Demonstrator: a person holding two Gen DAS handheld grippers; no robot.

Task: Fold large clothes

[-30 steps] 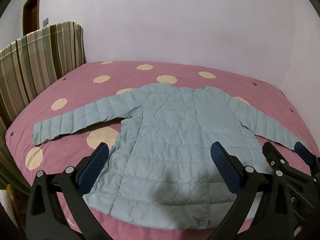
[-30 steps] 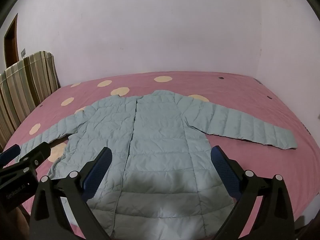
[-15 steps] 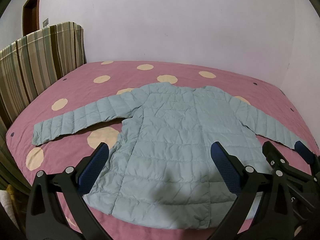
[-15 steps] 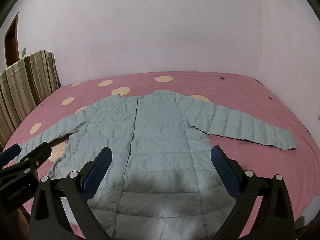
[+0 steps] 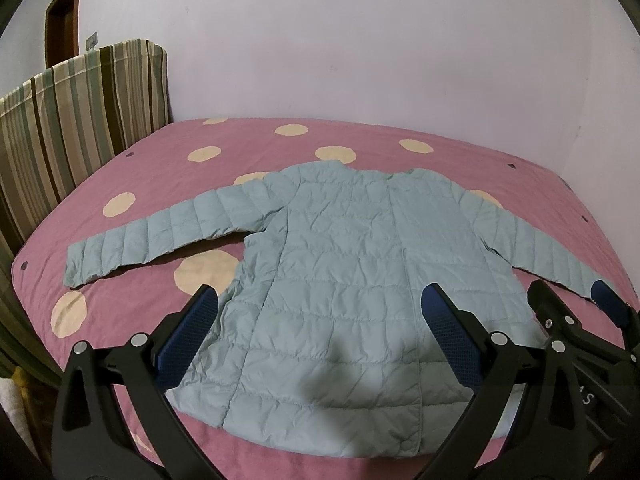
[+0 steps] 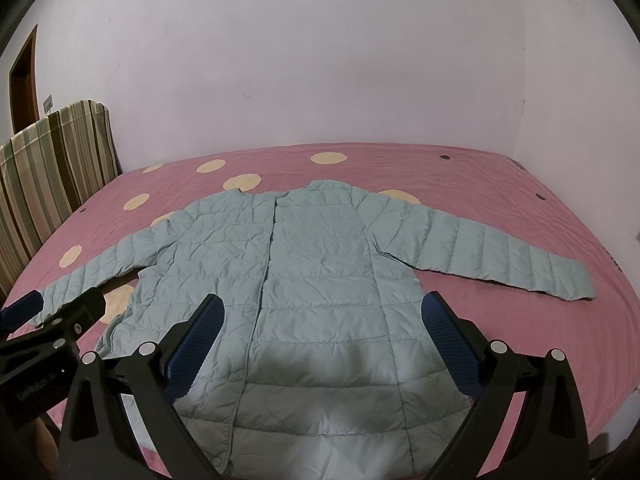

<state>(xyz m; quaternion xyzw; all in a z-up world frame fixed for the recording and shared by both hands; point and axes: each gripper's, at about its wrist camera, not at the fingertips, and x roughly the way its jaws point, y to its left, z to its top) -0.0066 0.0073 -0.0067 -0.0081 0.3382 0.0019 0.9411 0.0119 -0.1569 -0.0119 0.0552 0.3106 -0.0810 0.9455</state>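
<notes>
A pale blue-green quilted jacket (image 5: pixel 344 280) lies flat and face up on a bed, spread out with both sleeves stretched to the sides. Its collar points toward the far wall and its hem lies closest to me, near the bed's front edge. A closed front seam runs down the middle of the body. The left sleeve (image 5: pixel 160 236) angles out toward the striped side of the room; the right sleeve (image 6: pixel 492 256) reaches out toward the opposite edge of the bed.

My left gripper (image 5: pixel 320 336) hovers above the hem, its blue-padded fingers (image 5: pixel 188 336) spread wide apart and holding nothing. My right gripper (image 6: pixel 324 340) hovers beside it over the same hem, its fingers (image 6: pixel 452 344) also wide apart and empty. Neither one touches the fabric. In the left view, the right gripper shows at the lower right edge; in the right view, the left gripper shows at the lower left.

The bed (image 5: pixel 360 140) is covered by a pink sheet with large cream polka dots. A striped cover (image 5: pixel 72 120) in green, brown and cream stands upright at the left side of the bed. Behind the bed is a plain pale wall (image 6: pixel 320 60), and a dark wooden door frame (image 5: pixel 60 16) shows at the far left.
</notes>
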